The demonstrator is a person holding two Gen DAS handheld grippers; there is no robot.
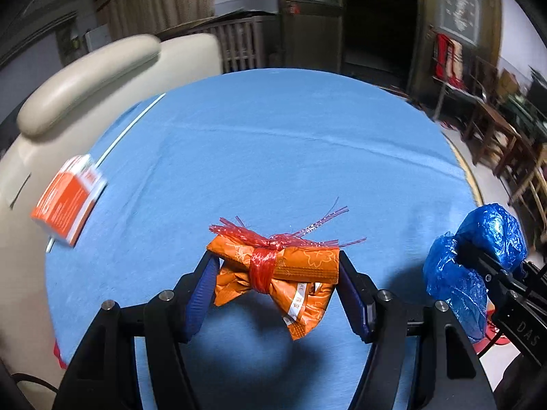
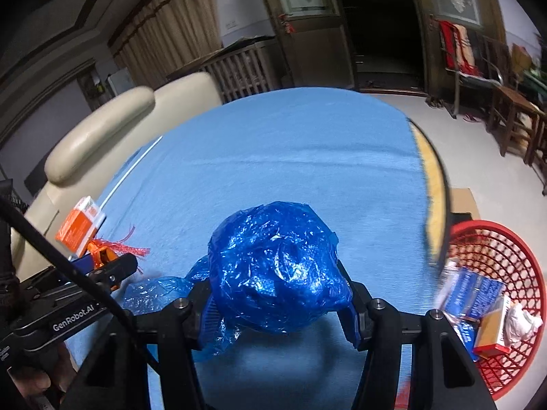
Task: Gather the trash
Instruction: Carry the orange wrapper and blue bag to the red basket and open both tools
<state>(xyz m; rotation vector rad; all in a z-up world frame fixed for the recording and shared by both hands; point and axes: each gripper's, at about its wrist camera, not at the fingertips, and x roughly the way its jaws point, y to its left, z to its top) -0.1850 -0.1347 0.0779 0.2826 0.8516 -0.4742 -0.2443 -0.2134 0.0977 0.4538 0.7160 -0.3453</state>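
Note:
My left gripper (image 1: 277,266) is shut on an orange wrapper bundle (image 1: 290,266) tied with red plastic string, held above the blue tablecloth (image 1: 273,157). My right gripper (image 2: 278,283) is shut on a crumpled blue plastic bag (image 2: 277,270), also lifted over the cloth. The blue bag and the right gripper show at the right of the left wrist view (image 1: 471,266). The orange bundle shows small at the left of the right wrist view (image 2: 106,253). An orange and white box (image 1: 68,201) lies at the table's left edge; it also shows in the right wrist view (image 2: 80,227).
A red mesh basket (image 2: 478,239) stands on the floor right of the table, holding a blue packet, a box and white paper. A cream chair (image 1: 85,75) stands at the table's left. A white stick (image 1: 130,130) lies along the left edge. Wooden furniture stands far right.

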